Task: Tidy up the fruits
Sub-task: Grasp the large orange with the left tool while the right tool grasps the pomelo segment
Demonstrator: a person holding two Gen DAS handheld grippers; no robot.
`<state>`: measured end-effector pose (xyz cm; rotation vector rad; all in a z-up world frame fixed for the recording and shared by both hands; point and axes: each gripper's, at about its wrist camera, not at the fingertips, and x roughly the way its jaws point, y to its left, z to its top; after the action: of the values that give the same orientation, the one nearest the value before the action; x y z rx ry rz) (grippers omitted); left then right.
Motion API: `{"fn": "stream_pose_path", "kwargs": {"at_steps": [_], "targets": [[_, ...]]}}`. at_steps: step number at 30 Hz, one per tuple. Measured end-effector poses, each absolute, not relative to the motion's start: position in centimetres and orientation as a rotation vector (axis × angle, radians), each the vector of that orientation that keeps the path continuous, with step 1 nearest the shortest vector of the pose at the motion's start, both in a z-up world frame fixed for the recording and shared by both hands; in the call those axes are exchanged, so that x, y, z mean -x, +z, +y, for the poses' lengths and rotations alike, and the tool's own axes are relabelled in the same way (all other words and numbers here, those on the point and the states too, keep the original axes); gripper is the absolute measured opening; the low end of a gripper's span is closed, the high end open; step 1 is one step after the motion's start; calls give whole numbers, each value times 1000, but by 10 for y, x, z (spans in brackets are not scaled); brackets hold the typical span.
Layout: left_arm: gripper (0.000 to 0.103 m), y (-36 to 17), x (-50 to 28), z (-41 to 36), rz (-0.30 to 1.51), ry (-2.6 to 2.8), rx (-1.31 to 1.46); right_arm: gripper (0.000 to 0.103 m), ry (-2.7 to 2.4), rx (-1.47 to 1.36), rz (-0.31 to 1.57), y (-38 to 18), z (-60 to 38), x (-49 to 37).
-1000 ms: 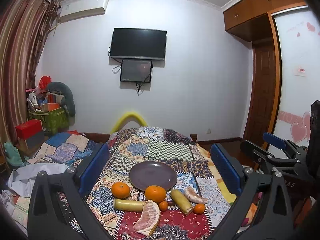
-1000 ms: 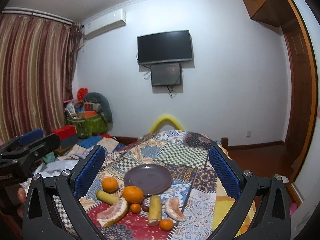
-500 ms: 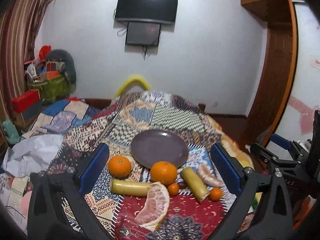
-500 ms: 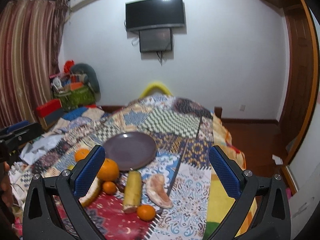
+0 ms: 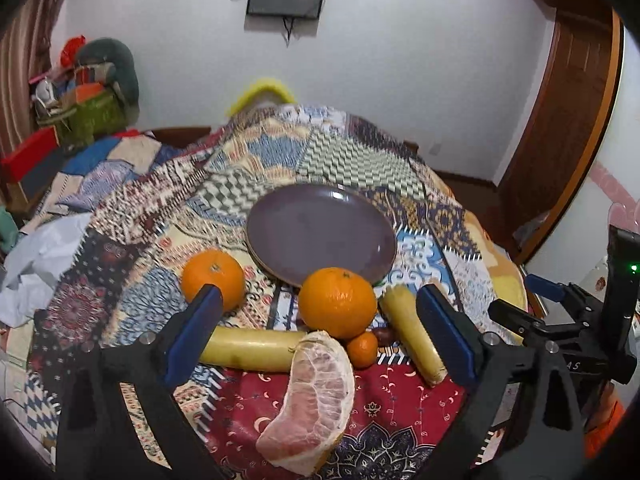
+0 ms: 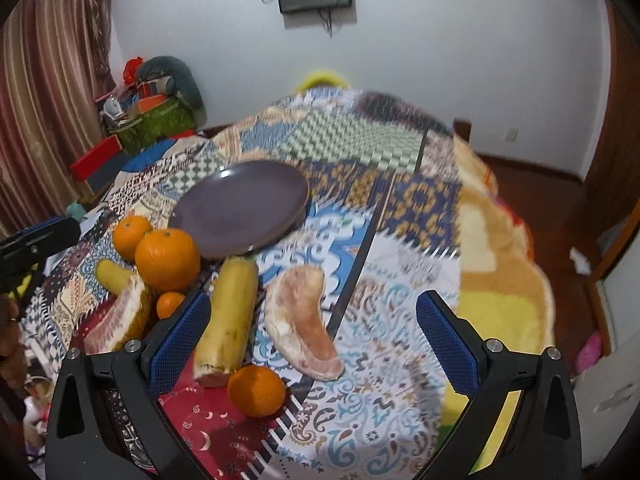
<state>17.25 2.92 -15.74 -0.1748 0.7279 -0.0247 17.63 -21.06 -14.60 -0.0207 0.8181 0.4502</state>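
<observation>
Left gripper point(image 5: 320, 334) hangs over the near fruit cluster with jaws spread wide; they have just been closing a little, and nothing is clamped, though fruit lies framed between the pads. From this wrist I count 2 oranges point(image 5: 338, 302), 1 peeled pomelo wedge point(image 5: 314, 396), 2 yellow banana-like pieces point(image 5: 252, 348) and 1 small tangerine point(image 5: 362, 349), all on the patchwork cloth point(image 5: 360, 160). Purple plate point(image 5: 320, 234) just behind them holds nothing.

Right gripper point(image 6: 312, 332), seen from its own wrist, also stands apart and grips nothing. Below it lie a second pomelo wedge point(image 6: 302, 320), a yellow piece point(image 6: 230, 316) and another tangerine point(image 6: 256, 390).

My read: sorting has not started. Every fruit is off the plate; all pickups remain.
</observation>
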Motion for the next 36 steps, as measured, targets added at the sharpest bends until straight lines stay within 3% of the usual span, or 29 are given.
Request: {"fn": "stream_pose_path", "kwargs": {"at_steps": [2,10,23,26,28,36], "targets": [[91,-165,-179,28,756,-36,176,97,461,11,852,-156,-211,-183],[89,-191,-202,20,830,-69,174,73,529,12,967,-186,-202,-198],[89,-215,-232,10,892,-78,135,65,565,54,979,-197,-195,-212],[89,-221,-236,10,912,-97,148,55,574,50,972,-197,-194,-213],[89,-224,-238,10,926,-112,166,42,595,40,975,-196,-194,-213],[70,-232,-247,13,962,-109,189,41,597,0,978,-195,-196,-215]]}}
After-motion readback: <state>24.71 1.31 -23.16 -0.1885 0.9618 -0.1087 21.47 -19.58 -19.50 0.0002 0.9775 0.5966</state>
